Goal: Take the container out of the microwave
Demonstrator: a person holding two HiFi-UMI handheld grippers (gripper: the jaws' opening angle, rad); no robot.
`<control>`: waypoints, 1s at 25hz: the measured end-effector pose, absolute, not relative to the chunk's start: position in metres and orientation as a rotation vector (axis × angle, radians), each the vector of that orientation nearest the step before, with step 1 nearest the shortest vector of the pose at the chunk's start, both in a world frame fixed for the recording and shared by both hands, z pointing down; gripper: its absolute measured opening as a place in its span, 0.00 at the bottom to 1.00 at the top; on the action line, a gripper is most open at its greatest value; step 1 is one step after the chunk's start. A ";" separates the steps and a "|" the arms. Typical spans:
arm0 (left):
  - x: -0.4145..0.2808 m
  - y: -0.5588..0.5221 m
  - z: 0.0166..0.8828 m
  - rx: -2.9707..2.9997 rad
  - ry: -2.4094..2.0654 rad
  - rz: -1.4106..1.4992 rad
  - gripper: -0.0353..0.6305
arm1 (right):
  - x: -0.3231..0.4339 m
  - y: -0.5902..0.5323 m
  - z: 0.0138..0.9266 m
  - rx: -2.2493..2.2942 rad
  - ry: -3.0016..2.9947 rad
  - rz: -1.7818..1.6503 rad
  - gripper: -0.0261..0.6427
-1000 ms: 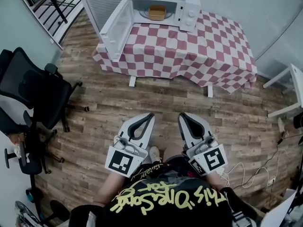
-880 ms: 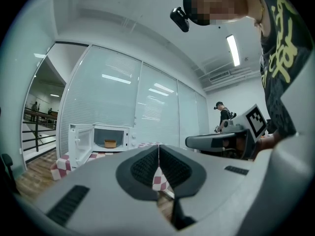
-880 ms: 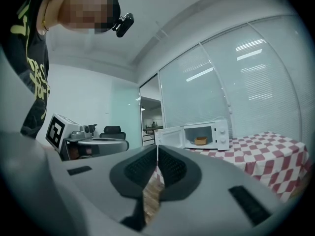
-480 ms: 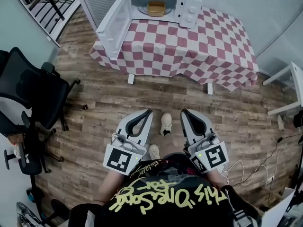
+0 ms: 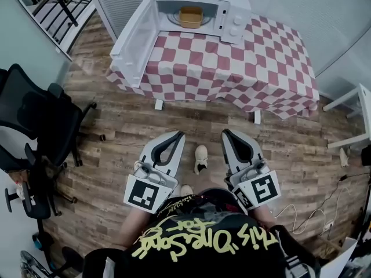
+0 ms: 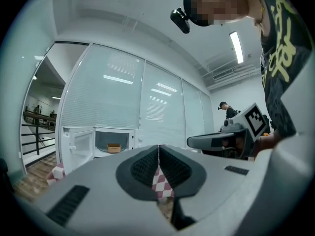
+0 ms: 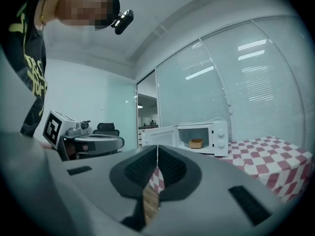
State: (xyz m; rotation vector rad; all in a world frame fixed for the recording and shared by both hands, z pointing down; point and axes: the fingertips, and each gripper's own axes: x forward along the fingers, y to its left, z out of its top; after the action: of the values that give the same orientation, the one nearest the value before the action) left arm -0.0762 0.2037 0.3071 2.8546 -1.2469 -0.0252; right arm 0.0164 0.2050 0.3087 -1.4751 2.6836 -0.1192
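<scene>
A small tan container sits inside the white microwave, whose door hangs open to the left. The microwave stands at the back of a table with a red-and-white checked cloth. The container also shows far ahead in the left gripper view and in the right gripper view. My left gripper and right gripper are both shut and empty, held side by side over the wooden floor, well short of the table.
A black office chair stands at the left. A white side table is at the right edge, with cables on the floor near it. The person's shoe shows between the grippers.
The table and microwave have grown larger and shifted closer in the head view. Both grippers moved forward with the person, staying shut. A foot stepped ahead between them.
</scene>
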 end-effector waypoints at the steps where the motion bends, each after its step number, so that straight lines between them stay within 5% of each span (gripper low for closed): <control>1: -0.075 0.196 0.307 2.853 -1.251 -0.024 0.07 | 0.018 0.197 0.309 -1.473 2.684 -0.120 0.06; 25: -0.033 0.040 0.299 2.824 -1.320 -0.026 0.07 | 0.050 0.033 0.297 -1.372 2.738 -0.100 0.06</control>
State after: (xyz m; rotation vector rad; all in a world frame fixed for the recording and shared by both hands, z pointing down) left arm -0.0330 0.0403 0.2991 2.8243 -1.3196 -0.0259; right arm 0.0502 0.0325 0.2972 -1.3721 2.7382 -0.1004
